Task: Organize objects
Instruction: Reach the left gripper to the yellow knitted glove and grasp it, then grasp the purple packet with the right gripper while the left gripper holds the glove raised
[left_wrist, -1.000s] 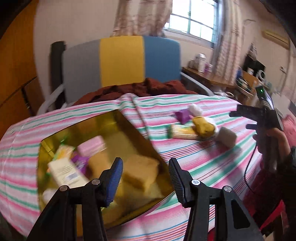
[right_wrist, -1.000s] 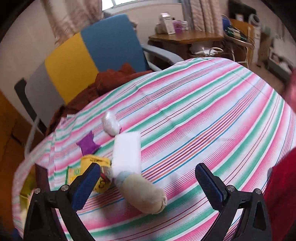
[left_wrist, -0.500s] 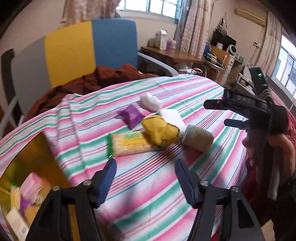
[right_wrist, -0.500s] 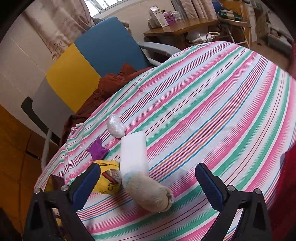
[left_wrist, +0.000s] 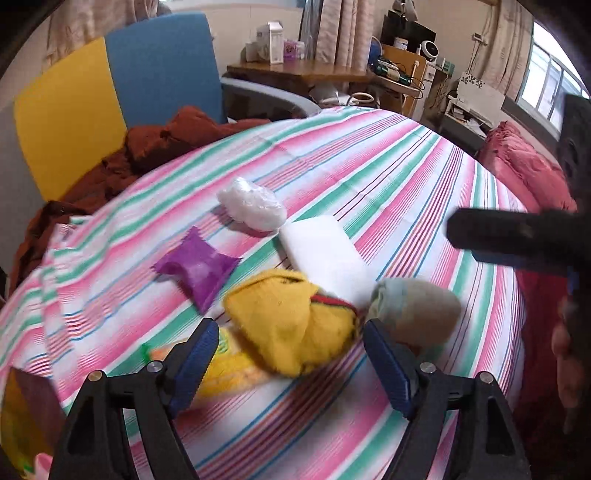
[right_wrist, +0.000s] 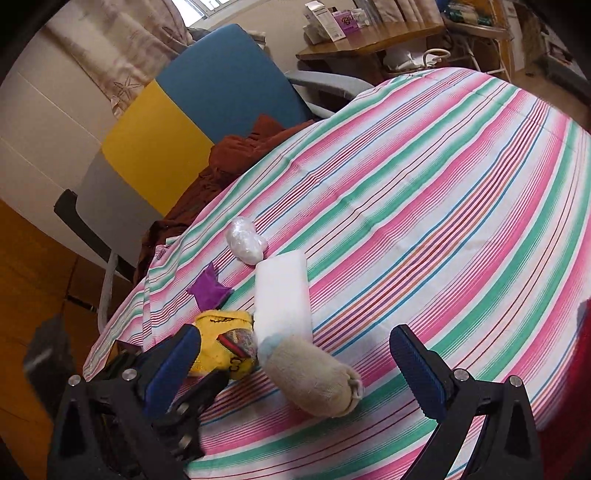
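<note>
My left gripper (left_wrist: 291, 360) is open, its blue pads either side of a yellow cloth bundle (left_wrist: 291, 325) without touching it. The bundle partly covers a yellow-green snack packet (left_wrist: 229, 365). Around it on the striped tablecloth (left_wrist: 406, 173) lie a purple sachet (left_wrist: 197, 267), a white plastic-wrapped lump (left_wrist: 253, 205), a white block (left_wrist: 325, 254) and a beige rolled sock (left_wrist: 413, 310). My right gripper (right_wrist: 295, 354) is open and empty, hovering just above the beige sock (right_wrist: 314, 376), near the white block (right_wrist: 282, 299) and yellow bundle (right_wrist: 225, 343).
A corner of the golden tin (left_wrist: 22, 424) shows at the lower left of the left wrist view. A grey, yellow and blue chair (right_wrist: 177, 122) with a rust-brown cloth (left_wrist: 155, 147) stands behind the table. A red cushion (left_wrist: 524, 177) lies at right. The far cloth is bare.
My left gripper has swung right from over the golden tin to the pile and closed in on the yellow bundle. The right gripper has drifted slightly nearer the pile, still open.
</note>
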